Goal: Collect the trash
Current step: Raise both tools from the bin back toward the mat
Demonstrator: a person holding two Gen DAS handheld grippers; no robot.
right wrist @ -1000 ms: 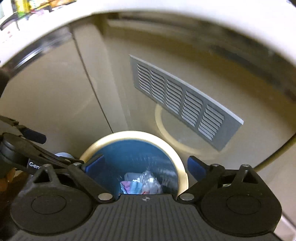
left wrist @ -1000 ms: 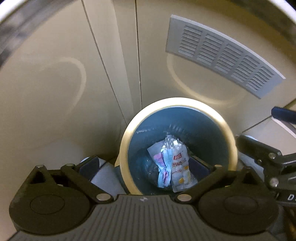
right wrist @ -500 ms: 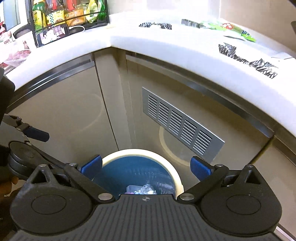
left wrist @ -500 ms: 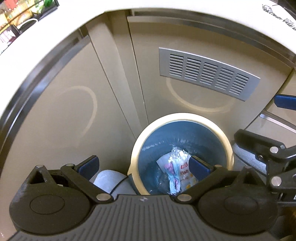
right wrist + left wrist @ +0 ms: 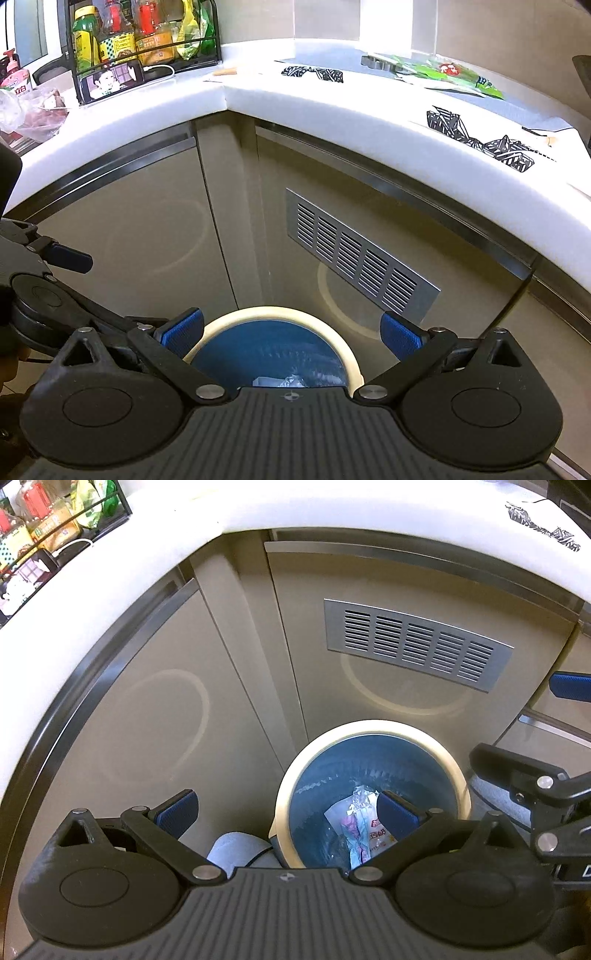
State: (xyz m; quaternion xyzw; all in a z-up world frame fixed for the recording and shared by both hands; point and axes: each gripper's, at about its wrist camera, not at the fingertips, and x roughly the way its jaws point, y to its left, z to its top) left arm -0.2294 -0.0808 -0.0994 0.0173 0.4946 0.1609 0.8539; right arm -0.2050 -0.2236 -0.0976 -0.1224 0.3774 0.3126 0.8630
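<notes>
A round trash bin with a cream rim (image 5: 369, 726) and a blue liner stands on the floor against the cabinets; it also shows low in the right wrist view (image 5: 273, 314). Crumpled wrappers (image 5: 356, 823) lie inside it, and a little of them shows in the right wrist view (image 5: 284, 381). My left gripper (image 5: 286, 812) is open and empty above the bin's left side. My right gripper (image 5: 291, 332) is open and empty above the bin. On the white countertop (image 5: 369, 110) lie a green wrapper (image 5: 443, 74) and black-and-white wrappers (image 5: 480, 136).
Beige cabinet doors with a grey vent grille (image 5: 417, 642) stand behind the bin. A black wire rack of bottles (image 5: 144, 37) sits at the counter's back left. A phone (image 5: 110, 79) leans against it. A grey rounded object (image 5: 236, 849) lies left of the bin.
Both grippers have risen and tilted up away from the bin. The bin now looks smaller and lower, and the countertop with its wrappers has come into view.
</notes>
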